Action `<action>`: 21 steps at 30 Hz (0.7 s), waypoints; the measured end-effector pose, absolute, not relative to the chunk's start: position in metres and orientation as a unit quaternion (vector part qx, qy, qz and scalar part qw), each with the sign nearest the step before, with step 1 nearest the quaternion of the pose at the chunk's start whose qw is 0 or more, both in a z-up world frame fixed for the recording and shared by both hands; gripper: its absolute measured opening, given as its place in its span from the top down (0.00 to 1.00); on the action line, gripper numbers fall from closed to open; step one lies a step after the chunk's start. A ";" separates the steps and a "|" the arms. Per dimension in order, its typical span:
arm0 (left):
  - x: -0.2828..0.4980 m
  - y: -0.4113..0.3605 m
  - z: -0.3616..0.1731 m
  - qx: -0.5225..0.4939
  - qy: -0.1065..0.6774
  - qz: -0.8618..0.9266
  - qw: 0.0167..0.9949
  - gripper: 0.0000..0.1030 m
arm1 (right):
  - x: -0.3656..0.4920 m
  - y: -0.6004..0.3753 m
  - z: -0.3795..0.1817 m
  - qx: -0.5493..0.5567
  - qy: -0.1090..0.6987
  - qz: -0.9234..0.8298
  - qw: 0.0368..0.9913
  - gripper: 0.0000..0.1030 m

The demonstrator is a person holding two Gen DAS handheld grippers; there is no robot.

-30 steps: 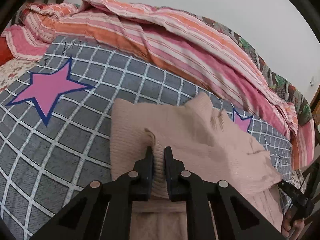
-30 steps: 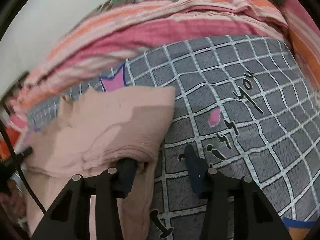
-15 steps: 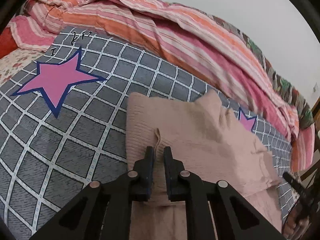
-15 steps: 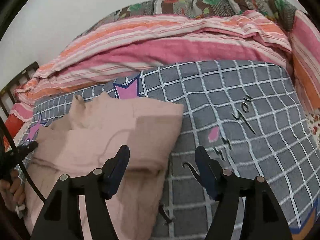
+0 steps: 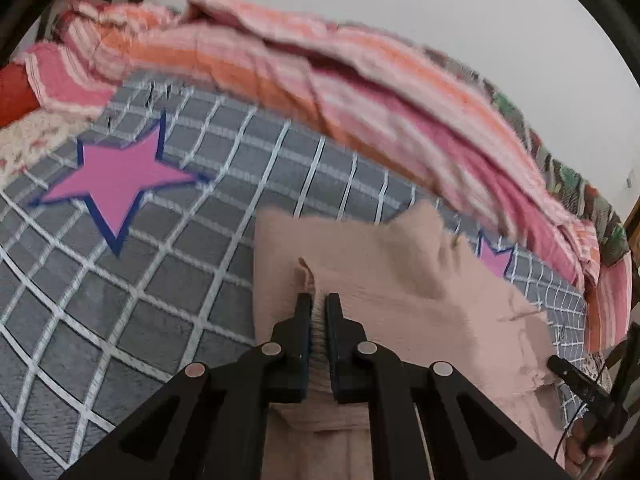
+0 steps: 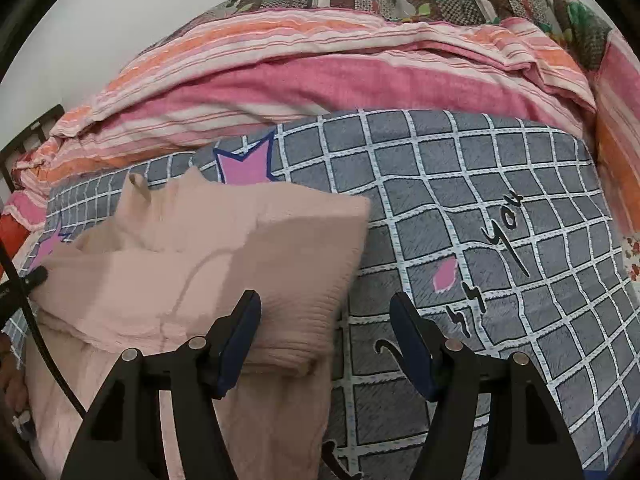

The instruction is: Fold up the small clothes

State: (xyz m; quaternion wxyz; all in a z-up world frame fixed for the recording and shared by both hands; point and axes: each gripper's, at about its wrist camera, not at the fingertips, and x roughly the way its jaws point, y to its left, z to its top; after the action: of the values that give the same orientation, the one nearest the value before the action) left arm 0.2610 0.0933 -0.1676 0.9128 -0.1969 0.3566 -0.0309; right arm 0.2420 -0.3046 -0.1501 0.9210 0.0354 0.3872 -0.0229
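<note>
On the bed: pink garment (image 6: 208,276) lies partly folded on the grey checked bedspread (image 6: 500,184).
Left gripper (image 5: 319,312): pinched on a ridge of the garment's edge, as before.
Right gripper (image 6: 326,332): spread wider than a second ago, nothing between the pads.
Right wrist view only: lettering (image 6: 502,236) on the bedspread.
Cut off: garment's near end.

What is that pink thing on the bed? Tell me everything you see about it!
The pale pink garment looks like soft, ribbed knit cloth. It lies partly folded on the grey checked bedspread, one layer doubled over another, with creases. The left gripper is shut on a ridge of it. The right gripper is open above its corner.
</note>
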 end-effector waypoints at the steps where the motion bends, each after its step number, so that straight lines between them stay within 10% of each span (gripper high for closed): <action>1: 0.264 0.092 -0.171 -0.195 0.366 -0.027 0.909 0.90 | 0.246 -0.306 -0.157 0.033 0.400 -0.028 0.915 0.35; 10: 0.259 0.079 -0.168 -0.148 0.374 -0.023 0.915 0.71 | 0.247 -0.311 -0.176 0.034 0.420 -0.046 0.906 0.36; 21: 0.210 0.082 -0.153 -0.162 0.341 -0.024 0.926 0.70 | 0.169 -0.308 -0.130 -0.006 0.393 -0.060 0.917 0.39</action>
State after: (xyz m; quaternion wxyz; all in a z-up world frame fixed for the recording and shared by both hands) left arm 0.2095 0.0822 -0.1530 0.9255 -0.1624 0.3412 -0.0236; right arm 0.1688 -0.3077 -0.1300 0.9174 -0.0061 0.3934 -0.0602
